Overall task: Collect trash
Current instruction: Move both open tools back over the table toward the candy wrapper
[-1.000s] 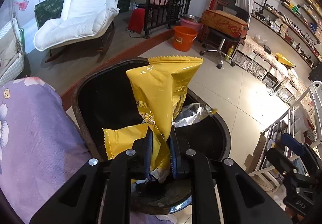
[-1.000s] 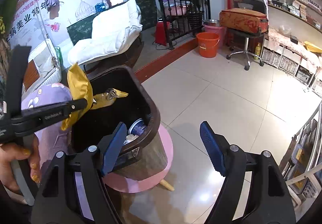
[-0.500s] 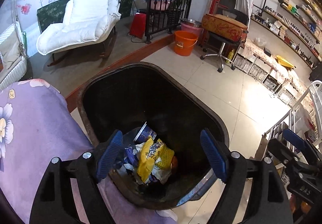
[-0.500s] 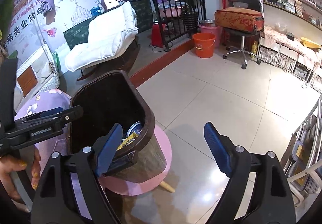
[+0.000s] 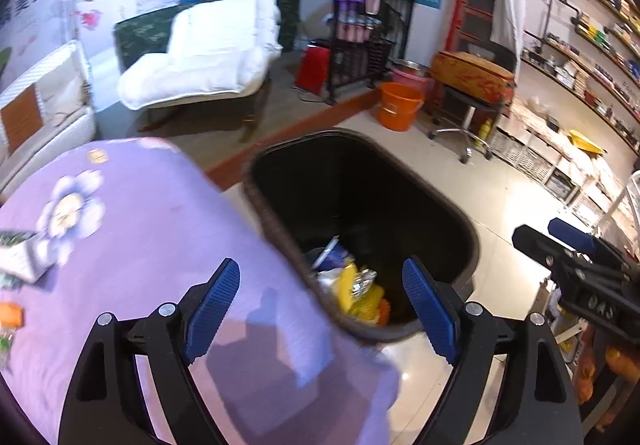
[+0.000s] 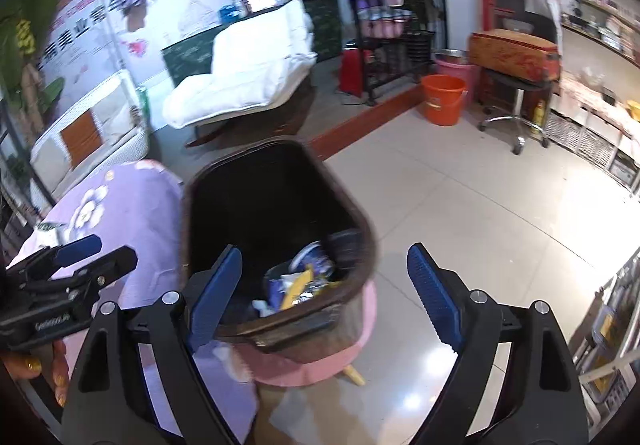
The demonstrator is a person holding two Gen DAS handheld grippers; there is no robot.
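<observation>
A dark brown trash bin (image 5: 460,221) stands beside the purple flowered tablecloth (image 5: 132,229). Inside it lie the yellow snack wrapper (image 5: 352,291), foil and other wrappers. My left gripper (image 5: 322,309) is open and empty, over the table's edge and the bin's near rim. Trash remains at the table's left edge: a white and green packet (image 5: 16,253) and an orange piece (image 5: 10,315). My right gripper (image 6: 324,299) is open and empty, above the bin (image 6: 360,221), whose trash (image 6: 298,283) shows. The left gripper also shows in the right wrist view (image 6: 80,263).
The bin rests on a pink stool (image 6: 352,345) on a tiled floor. A white lounge chair (image 5: 208,53), an orange bucket (image 5: 400,105) and a wheeled stool (image 5: 468,85) stand further back. Shelving (image 5: 580,149) lines the right wall.
My left gripper opened and dropped the yellow wrapper into the bin, then swung left over the purple tablecloth. My right gripper stayed open and moved closer over the bin.
</observation>
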